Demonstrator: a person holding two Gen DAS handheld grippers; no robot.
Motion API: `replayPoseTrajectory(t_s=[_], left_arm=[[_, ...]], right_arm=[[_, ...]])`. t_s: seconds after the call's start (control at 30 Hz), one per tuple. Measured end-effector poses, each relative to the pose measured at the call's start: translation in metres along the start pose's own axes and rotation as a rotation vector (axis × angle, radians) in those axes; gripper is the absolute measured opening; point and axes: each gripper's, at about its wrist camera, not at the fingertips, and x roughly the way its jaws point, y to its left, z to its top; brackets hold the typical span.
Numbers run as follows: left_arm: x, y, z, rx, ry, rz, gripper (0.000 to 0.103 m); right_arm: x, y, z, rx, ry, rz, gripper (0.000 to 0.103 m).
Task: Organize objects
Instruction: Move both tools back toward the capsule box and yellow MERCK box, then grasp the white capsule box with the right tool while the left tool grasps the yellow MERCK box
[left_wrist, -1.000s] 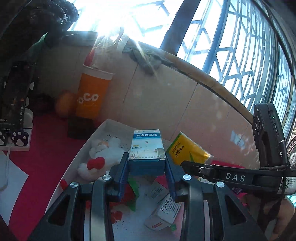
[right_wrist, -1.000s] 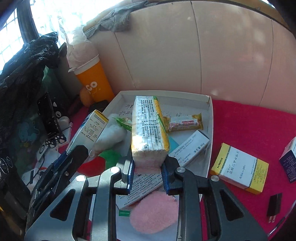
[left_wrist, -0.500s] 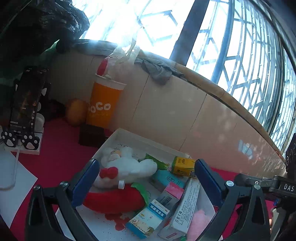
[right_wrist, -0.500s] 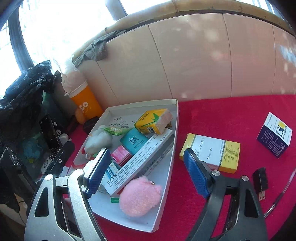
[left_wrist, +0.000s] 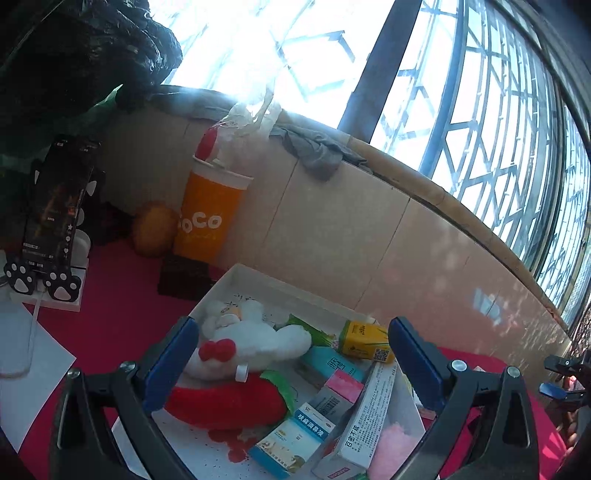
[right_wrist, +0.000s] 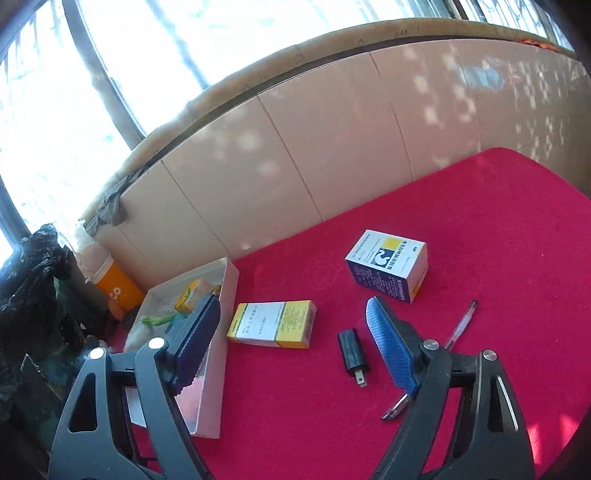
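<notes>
Over on the left, the left gripper (left_wrist: 291, 354) hangs wide open and empty above the white tray (left_wrist: 236, 275), which is already crowded: a white plush (left_wrist: 255, 338) on a red cushion, several medicine cartons and a small yellow box (left_wrist: 364, 343). Moving right, the right gripper (right_wrist: 291, 339) is also spread wide with nothing in it, out over the red cloth (right_wrist: 480, 229). The yellow-and-white box (right_wrist: 273, 324) lies flat just beside the tray's right wall, almost between the right pads, its long axis running left to right across the opening. I'd judge the right hand is much the nearer for it. Further right sit a black plug (right_wrist: 352, 350), a blue-and-white box (right_wrist: 388, 264) and what looks like a pen (right_wrist: 461, 325), partly hidden.
</notes>
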Motion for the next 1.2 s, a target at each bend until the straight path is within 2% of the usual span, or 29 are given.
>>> replayPoseTrajectory(t_s=[0.17,0.23,0.3,0.4,0.47,0.57,0.67,0.77,0.83,0.87,0.93,1.03,1.13,1.2], left_arm=[[0.002,-0.008,-0.004,0.035,0.008,-0.011,0.103],[0.002,-0.011,-0.005,0.047,0.012,-0.022,0.103],[0.001,-0.015,-0.006,0.061,0.014,-0.045,0.103],[-0.002,-0.027,-0.005,0.101,0.021,-0.113,0.103],[-0.005,-0.041,-0.002,0.145,0.031,-0.190,0.103],[-0.004,-0.076,0.001,0.304,0.065,-0.310,0.103],[0.010,-0.123,-0.001,0.512,0.182,-0.423,0.103],[0.034,-0.168,-0.008,0.667,0.325,-0.544,0.103],[0.055,-0.198,-0.022,0.809,0.413,-0.551,0.103],[0.067,-0.213,-0.032,0.898,0.460,-0.548,0.103],[0.088,-0.235,-0.055,1.030,0.579,-0.554,0.103],[0.119,-0.253,-0.083,1.119,0.732,-0.569,0.103],[0.141,-0.263,-0.107,1.221,0.800,-0.537,0.103],[0.154,-0.265,-0.118,1.226,0.853,-0.532,0.103]], right_arm=[[-0.006,-0.053,0.015,0.034,-0.024,-0.118,0.083],[0.008,-0.061,0.020,-0.034,0.008,-0.152,0.083],[0.028,-0.064,0.022,-0.156,0.057,-0.168,0.083],[0.061,-0.063,0.026,-0.319,0.130,-0.178,0.082],[0.080,-0.057,0.030,-0.403,0.163,-0.179,0.082],[0.109,-0.048,0.038,-0.520,0.197,-0.183,0.083],[0.137,-0.043,0.042,-0.588,0.249,-0.161,0.083],[0.157,-0.042,0.039,-0.613,0.296,-0.139,0.083],[0.160,-0.046,0.036,-0.608,0.301,-0.142,0.080],[0.156,-0.048,0.035,-0.605,0.282,-0.145,0.075],[0.138,-0.057,0.035,-0.545,0.260,-0.127,0.050],[0.101,-0.084,0.033,-0.339,0.219,-0.002,0.050],[0.073,-0.106,0.022,-0.232,0.171,0.084,0.050],[0.066,-0.115,0.018,-0.188,0.169,0.129,0.050]])
